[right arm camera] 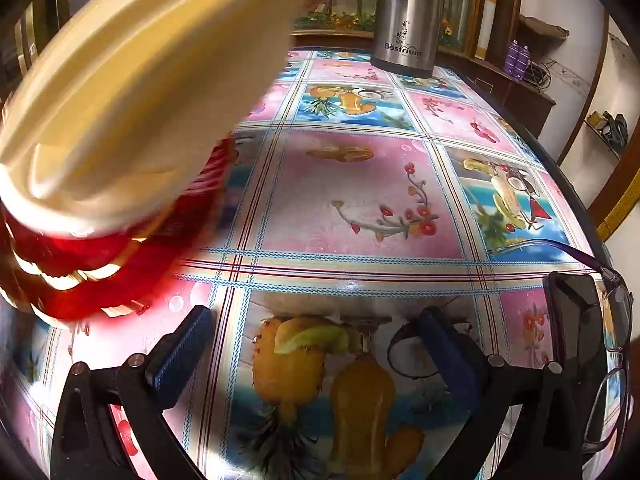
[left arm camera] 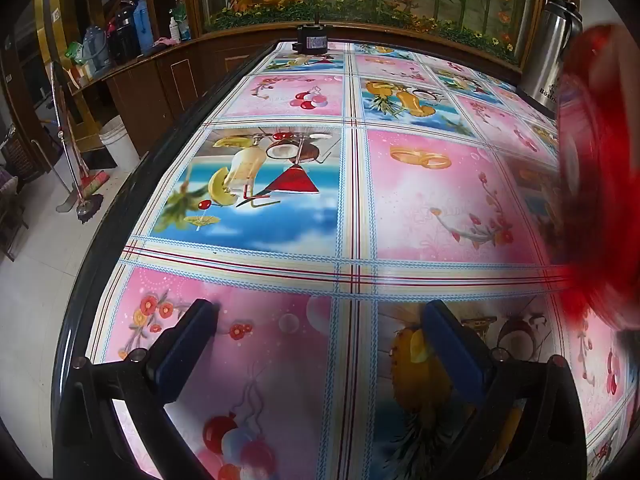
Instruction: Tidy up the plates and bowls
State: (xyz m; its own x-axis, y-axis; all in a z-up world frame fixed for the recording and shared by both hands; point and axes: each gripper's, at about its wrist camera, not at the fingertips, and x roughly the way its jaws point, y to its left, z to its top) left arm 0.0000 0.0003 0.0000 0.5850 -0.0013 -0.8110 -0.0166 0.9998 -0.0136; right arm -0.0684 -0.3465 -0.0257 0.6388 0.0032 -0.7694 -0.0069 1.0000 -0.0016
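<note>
A blurred stack of red-rimmed dishes [right arm camera: 100, 276] with a cream plate [right arm camera: 132, 92] tilted on top fills the upper left of the right wrist view, above the table. The same red dishes [left arm camera: 600, 168] show as a red blur at the right edge of the left wrist view. What holds them is hidden. My left gripper [left arm camera: 320, 316] is open and empty, low over the patterned tablecloth [left arm camera: 280, 240]. My right gripper [right arm camera: 316, 324] is open and empty too, to the right of the dishes and below them.
A steel thermos [right arm camera: 404, 12] stands at the far end of the table; it also shows in the left wrist view [left arm camera: 552, 48]. A black phone [right arm camera: 576, 336] and glasses [right arm camera: 612, 360] lie at the right table edge. A small dark device [left arm camera: 314, 38] sits at the far edge.
</note>
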